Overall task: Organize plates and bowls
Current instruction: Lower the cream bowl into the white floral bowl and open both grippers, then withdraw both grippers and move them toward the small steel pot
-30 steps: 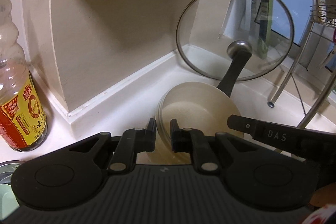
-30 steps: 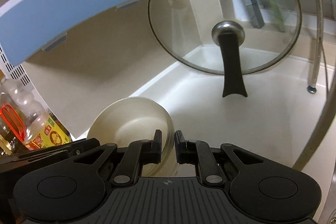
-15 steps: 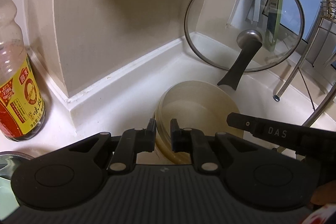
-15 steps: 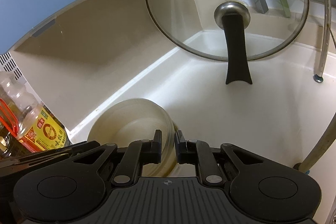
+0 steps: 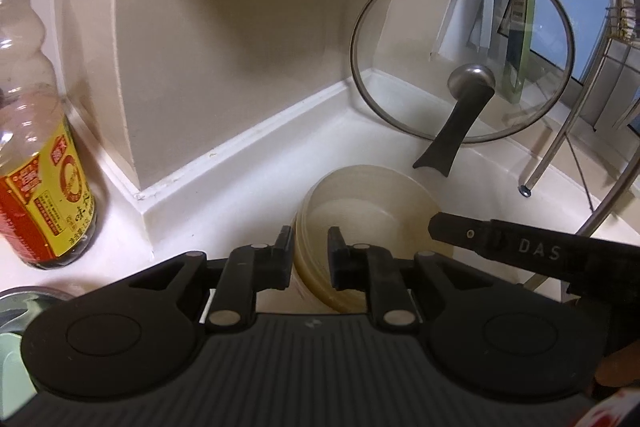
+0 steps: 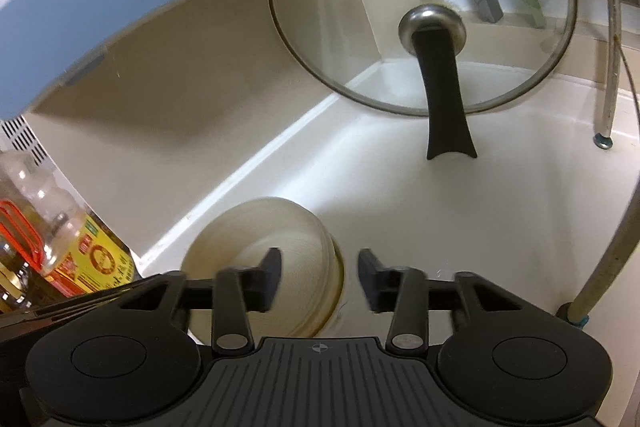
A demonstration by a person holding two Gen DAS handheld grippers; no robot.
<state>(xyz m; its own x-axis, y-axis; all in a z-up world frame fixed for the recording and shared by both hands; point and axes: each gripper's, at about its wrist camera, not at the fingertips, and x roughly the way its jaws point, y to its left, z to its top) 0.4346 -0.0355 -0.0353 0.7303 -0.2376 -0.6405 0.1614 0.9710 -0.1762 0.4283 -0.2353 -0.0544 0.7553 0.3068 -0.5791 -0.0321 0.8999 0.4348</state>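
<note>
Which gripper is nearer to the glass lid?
Neither clearly. The left gripper and right gripper both sit at the bowls, well short of the glass lid.

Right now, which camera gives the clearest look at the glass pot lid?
The right wrist view: the glass lid fills the upper frame, its whole rim, metal knob and black handle sharp and nearly head-on. The left wrist view also shows it whole, but smaller, off to the right.

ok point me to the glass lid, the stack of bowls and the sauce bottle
glass lid (image 6: 432, 23), right wrist view, on its metal knob
stack of bowls (image 5: 372, 211), left wrist view, on the inside of the top bowl
sauce bottle (image 5: 44, 203), left wrist view, on its yellow and red label
</note>
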